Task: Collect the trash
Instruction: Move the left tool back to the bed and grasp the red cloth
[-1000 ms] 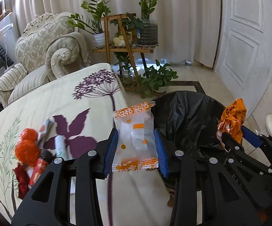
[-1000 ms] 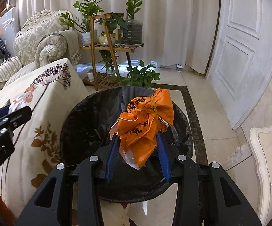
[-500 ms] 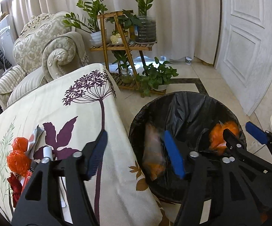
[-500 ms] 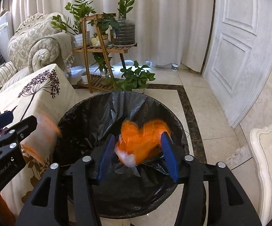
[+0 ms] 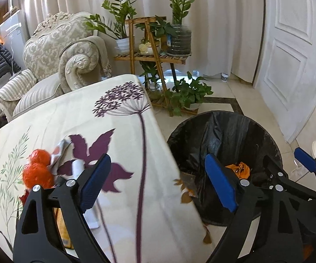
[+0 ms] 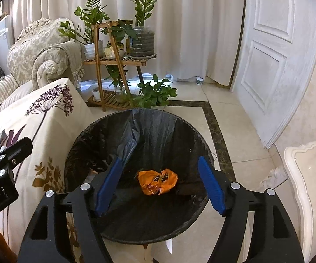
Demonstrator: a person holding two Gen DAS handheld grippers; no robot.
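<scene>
Left gripper (image 5: pixel 158 185): jaws spread wide, empty; one finger over the table (image 5: pixel 123 153), the other over the bin (image 5: pixel 265 135).
Right gripper (image 6: pixel 161 186): jaws spread wide, empty, above the bin mouth.
Left view only: trash on the table near its left edge: orange balls (image 5: pixel 37 171), a patterned wrapper (image 5: pixel 59 151), a white tube (image 5: pixel 78 167), all close together.
Right view only: bin floor in full; orange bag (image 6: pixel 158 182) lies crumpled at the bottom, apart from the fingers.
Bag look: bright orange, creased, dark print, unreadable.
Bin: round, black liner, on the tiled floor just beside the table.
Writing: partial white lettering on the left gripper's body at the right view's edge, reading "Robot.AI".
</scene>
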